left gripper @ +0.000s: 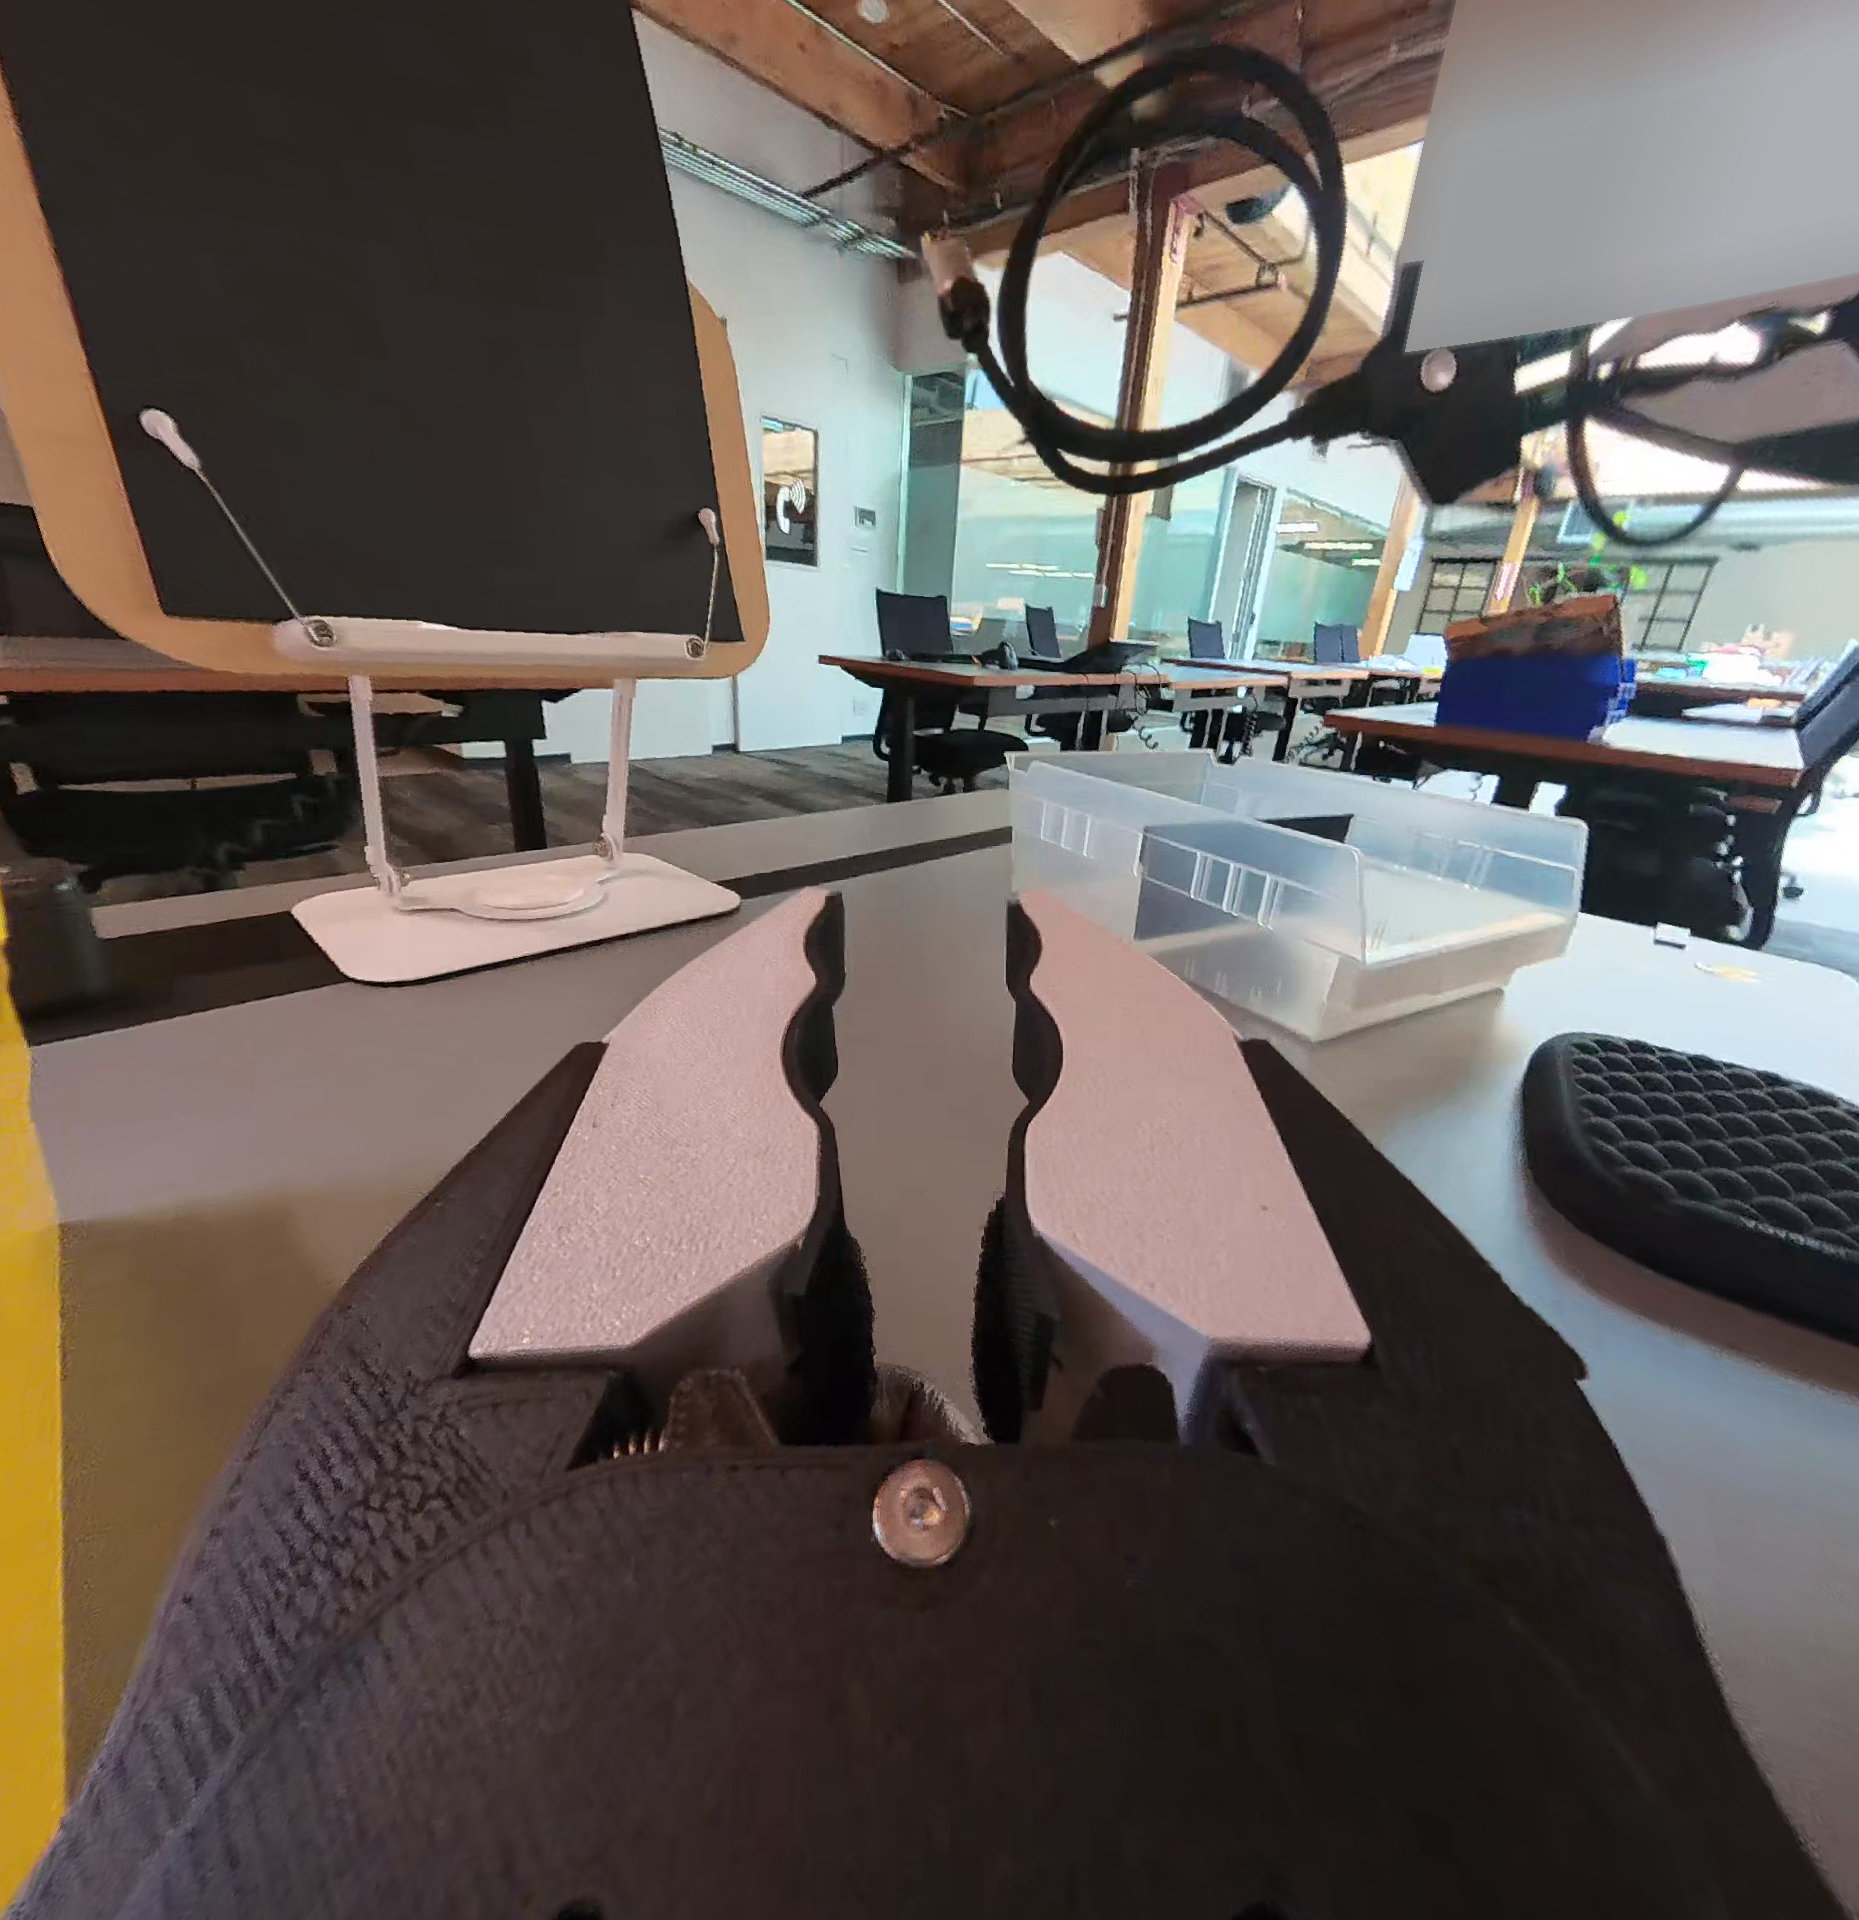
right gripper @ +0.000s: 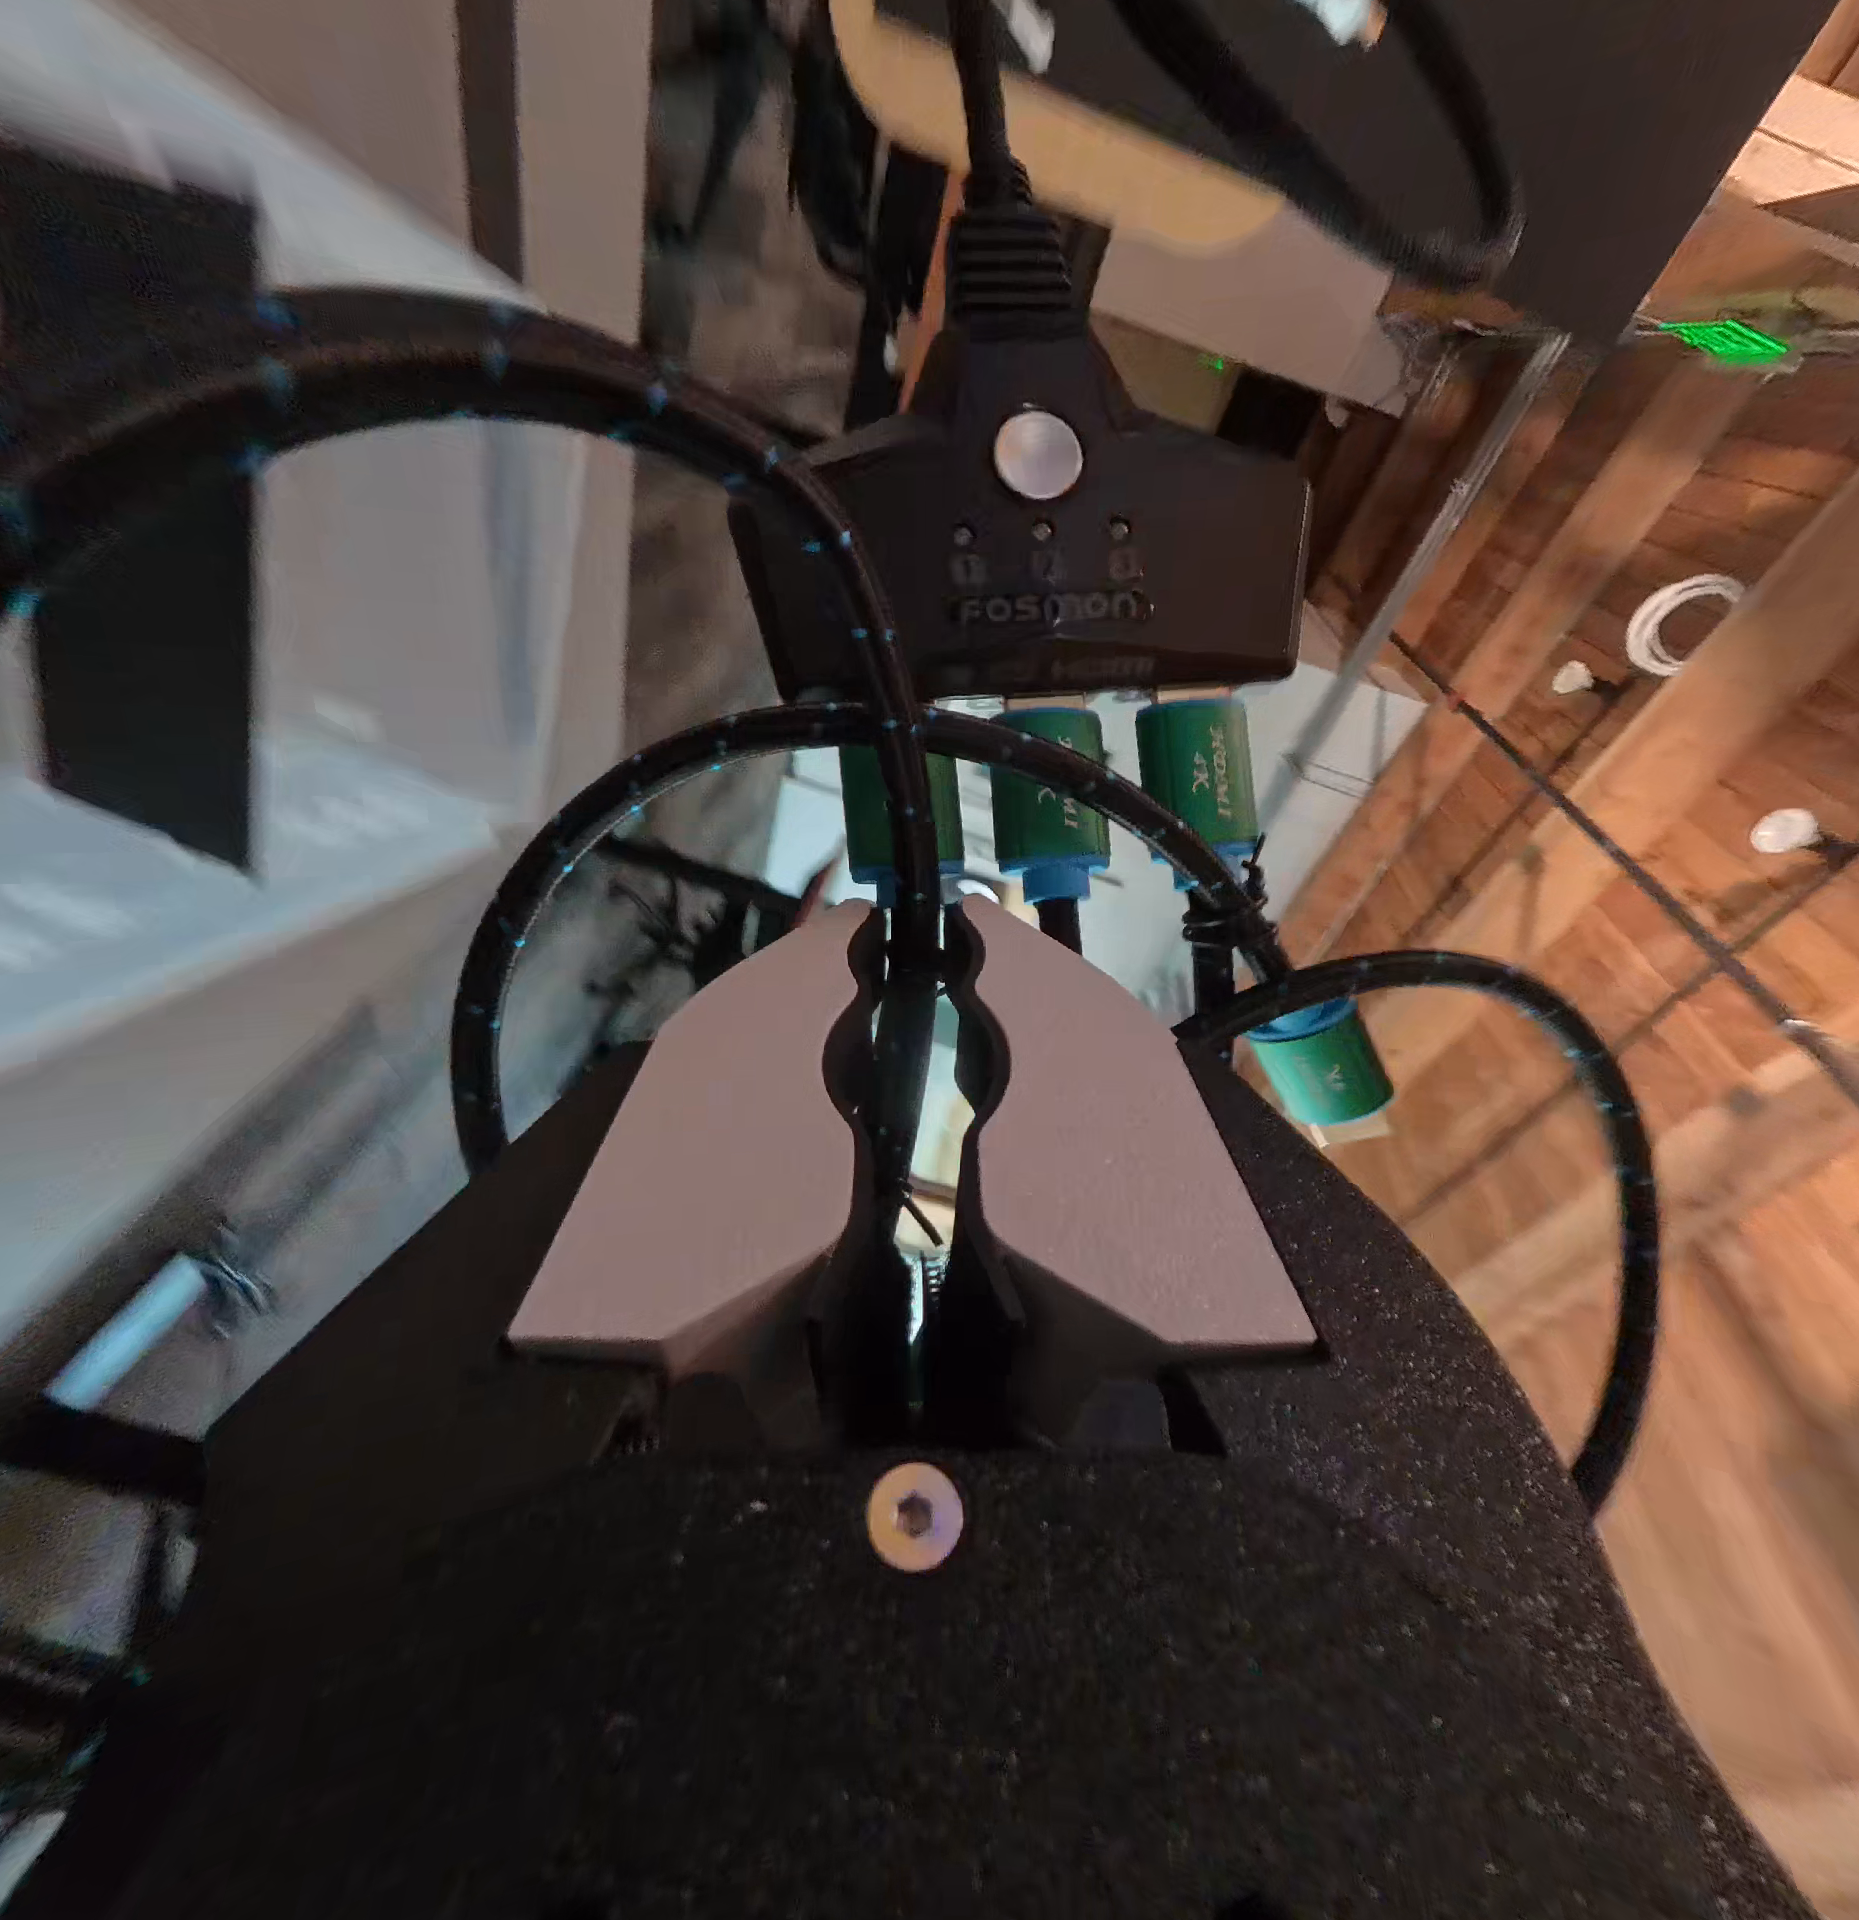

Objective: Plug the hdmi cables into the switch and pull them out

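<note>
So the right tongs [right gripper: 914, 925] are clenched on a black braided cable [right gripper: 909, 831] just below the leftmost green plug [right gripper: 883, 810], and the whole bundle is lifted up in the air. Just past the tips hangs the black switch [right gripper: 1029, 540], long axis pointing away from the camera, its own lead running off the far end and the ports facing back toward the tongs. I count three green plugs seated in it side by side: that left one, a middle plug [right gripper: 1050, 800] and a right plug [right gripper: 1200, 779]. A fourth green plug [right gripper: 1320, 1070] dangles loose off to the right, tip pointing down-right. The cables loop around in big circles.

The left tongs [left gripper: 920, 925] are released, nothing between them, hovering low over the grey table [left gripper: 281, 1122]. Past them sit one clear plastic bin [left gripper: 1320, 883], one black wrist rest [left gripper: 1725, 1174] and one white stand [left gripper: 509, 914] holding a dark board [left gripper: 364, 312].
</note>
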`<state>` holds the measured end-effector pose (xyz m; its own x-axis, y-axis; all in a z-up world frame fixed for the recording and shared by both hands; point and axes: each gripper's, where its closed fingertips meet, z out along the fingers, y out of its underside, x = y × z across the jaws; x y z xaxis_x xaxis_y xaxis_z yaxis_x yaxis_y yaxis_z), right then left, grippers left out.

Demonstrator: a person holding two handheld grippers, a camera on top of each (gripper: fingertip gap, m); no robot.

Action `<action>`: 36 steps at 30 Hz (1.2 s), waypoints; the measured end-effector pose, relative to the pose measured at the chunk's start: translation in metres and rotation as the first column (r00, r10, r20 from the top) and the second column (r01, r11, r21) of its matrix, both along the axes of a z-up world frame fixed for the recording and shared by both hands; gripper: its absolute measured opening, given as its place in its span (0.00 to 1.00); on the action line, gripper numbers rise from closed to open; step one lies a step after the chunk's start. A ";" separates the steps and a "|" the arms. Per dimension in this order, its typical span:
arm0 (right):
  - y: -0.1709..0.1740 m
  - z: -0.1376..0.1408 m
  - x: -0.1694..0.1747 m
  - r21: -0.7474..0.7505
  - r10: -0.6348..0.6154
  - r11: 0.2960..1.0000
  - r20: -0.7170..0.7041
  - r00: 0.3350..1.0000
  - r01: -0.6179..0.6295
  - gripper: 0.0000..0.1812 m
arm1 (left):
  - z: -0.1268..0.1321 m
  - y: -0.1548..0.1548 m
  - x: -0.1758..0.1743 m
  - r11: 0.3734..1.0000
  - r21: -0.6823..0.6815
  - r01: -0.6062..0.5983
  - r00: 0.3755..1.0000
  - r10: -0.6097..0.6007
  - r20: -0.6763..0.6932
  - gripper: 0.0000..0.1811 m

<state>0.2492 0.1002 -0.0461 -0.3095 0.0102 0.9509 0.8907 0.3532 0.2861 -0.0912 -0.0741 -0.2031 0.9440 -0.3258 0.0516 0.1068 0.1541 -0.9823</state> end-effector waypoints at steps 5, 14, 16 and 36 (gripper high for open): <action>0.050 0.032 0.051 0.035 -0.114 0.993 0.074 0.991 0.112 0.07 | -0.006 0.002 0.004 1.000 -0.014 -0.018 0.996 0.017 -0.089 0.16; 0.133 0.046 0.061 0.079 -0.184 0.981 0.054 0.981 0.180 0.07 | -0.014 0.004 0.009 0.999 -0.020 -0.027 0.981 0.023 -0.194 0.16; 0.144 0.045 0.061 0.044 -0.211 0.977 0.049 0.976 0.208 0.07 | -0.015 0.005 0.008 0.999 -0.026 -0.030 0.978 0.024 -0.205 0.16; 0.188 -0.180 0.041 -0.325 -0.058 0.906 0.538 0.841 0.270 0.06 | -0.031 0.011 0.027 0.995 -0.088 0.037 0.953 -0.062 -0.297 0.16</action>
